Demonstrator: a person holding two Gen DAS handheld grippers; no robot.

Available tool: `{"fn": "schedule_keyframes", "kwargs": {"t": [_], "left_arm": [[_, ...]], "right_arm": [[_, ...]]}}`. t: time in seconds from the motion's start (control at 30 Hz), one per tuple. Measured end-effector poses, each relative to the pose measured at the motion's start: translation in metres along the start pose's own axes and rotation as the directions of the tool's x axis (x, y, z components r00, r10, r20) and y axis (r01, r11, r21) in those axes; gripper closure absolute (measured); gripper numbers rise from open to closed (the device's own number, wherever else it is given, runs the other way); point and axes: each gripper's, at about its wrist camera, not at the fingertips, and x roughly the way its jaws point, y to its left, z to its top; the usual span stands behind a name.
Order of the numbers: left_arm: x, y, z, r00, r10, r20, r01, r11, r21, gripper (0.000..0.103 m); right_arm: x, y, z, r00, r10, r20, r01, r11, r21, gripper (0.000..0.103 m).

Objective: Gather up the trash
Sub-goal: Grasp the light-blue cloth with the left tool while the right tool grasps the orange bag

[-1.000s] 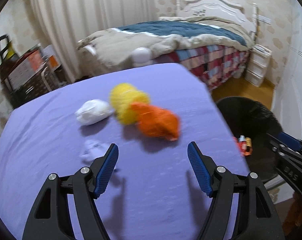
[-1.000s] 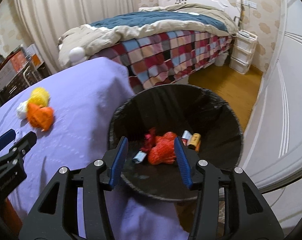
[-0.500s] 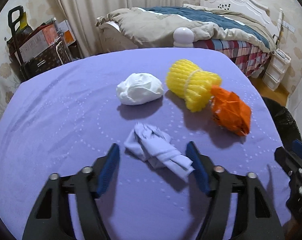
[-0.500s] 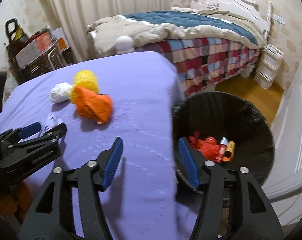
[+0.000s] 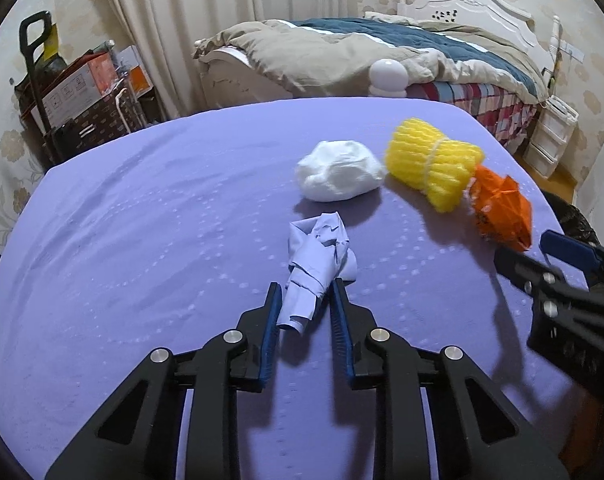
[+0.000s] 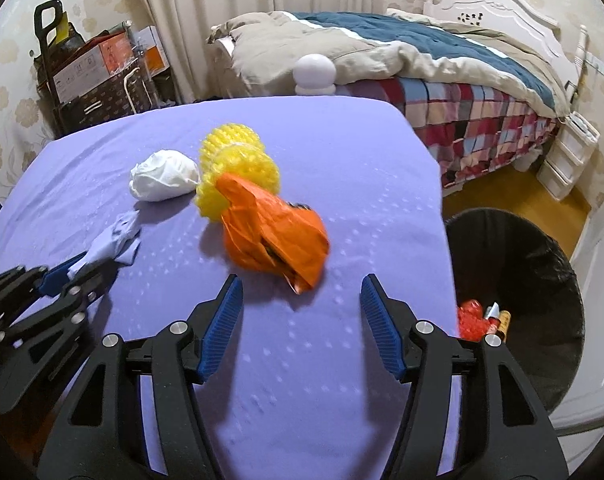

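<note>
Partly done: red netting and small tubes already in black bin (image 6: pixel 514 280), far right off the purple table (image 5: pixel 142 220). Left gripper (image 5: pixel 304 300) just closing on crumpled pale paper (image 5: pixel 318 256), near centre. Right gripper (image 6: pixel 300 300) open, empty, near orange wrapper (image 6: pixel 274 232). White wad (image 5: pixel 338 176) and yellow foam net (image 5: pixel 430 164) left, far side.

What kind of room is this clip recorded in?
A home bedroom, most likely: a bed with a rumpled quilt and white headboard, long curtains, and a purple-covered table set up beside a trash bin.
</note>
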Motion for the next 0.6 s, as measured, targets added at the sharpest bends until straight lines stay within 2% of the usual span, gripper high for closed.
{"fn": "schedule_keyframes", "kwargs": {"t": [0.4, 0.53, 0.6], "left_arm": [[0.004, 0.039, 0.002, 1.0, 0.02, -0.002, -0.02, 0.997, -0.069, 0.078], [0.007, 0.047, 0.005, 1.0, 0.019, -0.002, -0.019, 0.996, -0.09, 0.078], [0.007, 0.048, 0.005, 1.0, 0.015, 0.0, -0.015, 0.995, -0.094, 0.078]], "right_arm": [[0.021, 0.013, 0.02, 1.0, -0.013, -0.017, 0.013, 1.0, -0.014, 0.043], [0.023, 0.016, 0.021, 0.999, -0.033, -0.018, 0.032, 0.999, -0.029, 0.05], [0.023, 0.018, 0.021, 0.999, -0.038, -0.018, 0.037, 0.999, -0.035, 0.051]]}}
